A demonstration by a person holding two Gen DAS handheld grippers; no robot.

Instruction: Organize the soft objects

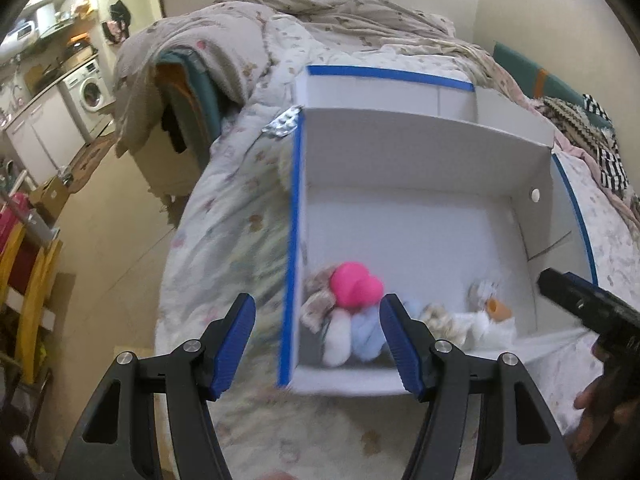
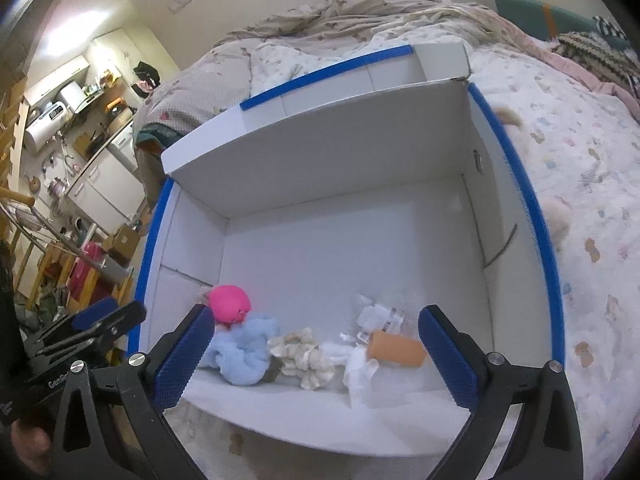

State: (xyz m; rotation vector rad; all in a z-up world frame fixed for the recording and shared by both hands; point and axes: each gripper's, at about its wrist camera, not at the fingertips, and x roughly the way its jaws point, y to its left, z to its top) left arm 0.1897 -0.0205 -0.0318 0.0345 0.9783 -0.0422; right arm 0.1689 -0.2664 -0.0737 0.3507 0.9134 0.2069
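Note:
A white cardboard box (image 1: 424,152) edged in blue tape lies open on the bed. At its near end sit a pink soft ball (image 1: 354,288), a light blue fluffy piece (image 2: 244,348), a beige ruffled piece (image 2: 304,356), white cloth (image 2: 360,368), an orange cylinder (image 2: 396,348) and clear packets (image 2: 380,316). My left gripper (image 1: 318,312) hovers open over the box's near left corner, nothing between its pads. My right gripper (image 2: 316,320) stands wide open above the near end, empty. Each gripper shows in the other's view: the right gripper (image 1: 560,284) and the left gripper (image 2: 108,316).
A silver blister pack (image 1: 282,122) lies on the quilt by the box's far left corner. Cream fluffy things (image 2: 558,216) rest on the bed right of the box. Rumpled bedding (image 1: 320,12) is piled behind. Floor, a washing machine (image 1: 90,88) and a yellow frame (image 1: 32,280) lie left.

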